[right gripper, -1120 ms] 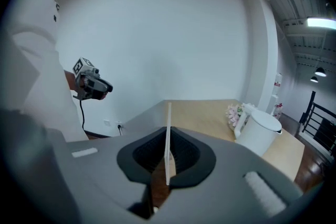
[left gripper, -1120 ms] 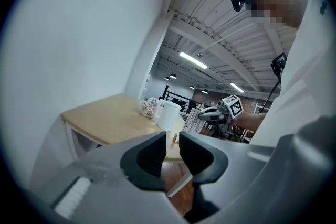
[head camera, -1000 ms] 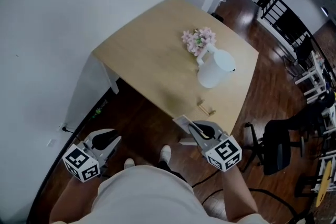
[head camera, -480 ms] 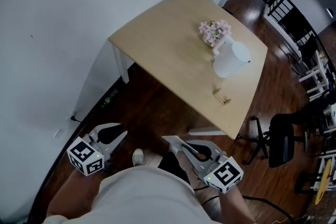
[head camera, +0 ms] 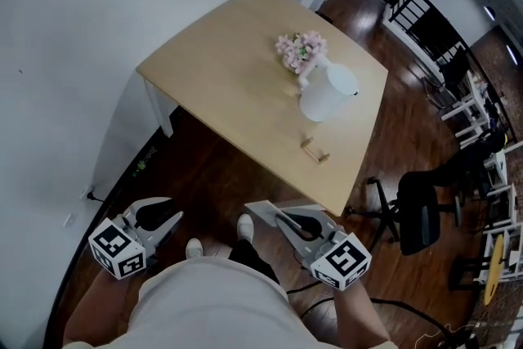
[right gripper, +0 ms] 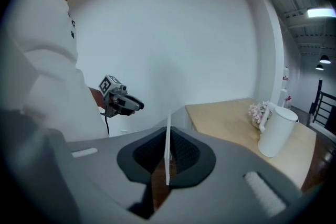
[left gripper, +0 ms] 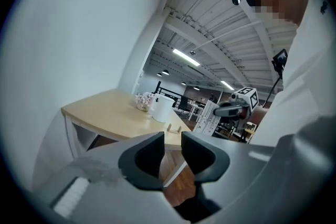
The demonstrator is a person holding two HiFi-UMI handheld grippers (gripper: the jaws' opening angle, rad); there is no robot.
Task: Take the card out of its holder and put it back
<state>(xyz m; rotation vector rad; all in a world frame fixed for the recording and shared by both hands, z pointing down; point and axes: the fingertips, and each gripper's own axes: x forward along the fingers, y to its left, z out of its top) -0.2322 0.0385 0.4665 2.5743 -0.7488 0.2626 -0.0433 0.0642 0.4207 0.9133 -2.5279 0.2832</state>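
My right gripper [head camera: 283, 218] is shut on a white card [head camera: 263, 212], held over the dark floor near my feet and short of the table's near edge. In the right gripper view the card [right gripper: 168, 149] stands edge-on, pinched between the pads. The small wooden card holder [head camera: 315, 150] sits without a card near the table's front edge; the left gripper view also shows the holder [left gripper: 173, 128]. My left gripper [head camera: 167, 218] hangs low at the left with a gap between its jaws and nothing in them. From there I see the card [left gripper: 209, 119] and the right gripper [left gripper: 231, 110].
The light wooden table [head camera: 221, 86] carries a white pitcher [head camera: 325, 95] and pink flowers [head camera: 299, 51]. A white wall runs along the left. A black office chair [head camera: 421, 204] stands to the right of the table, and a white shoe [head camera: 243, 226] is on the floor below me.
The right gripper has drawn back from the table edge toward my body with the card in it. The left gripper has barely moved. The head view has swung a little.
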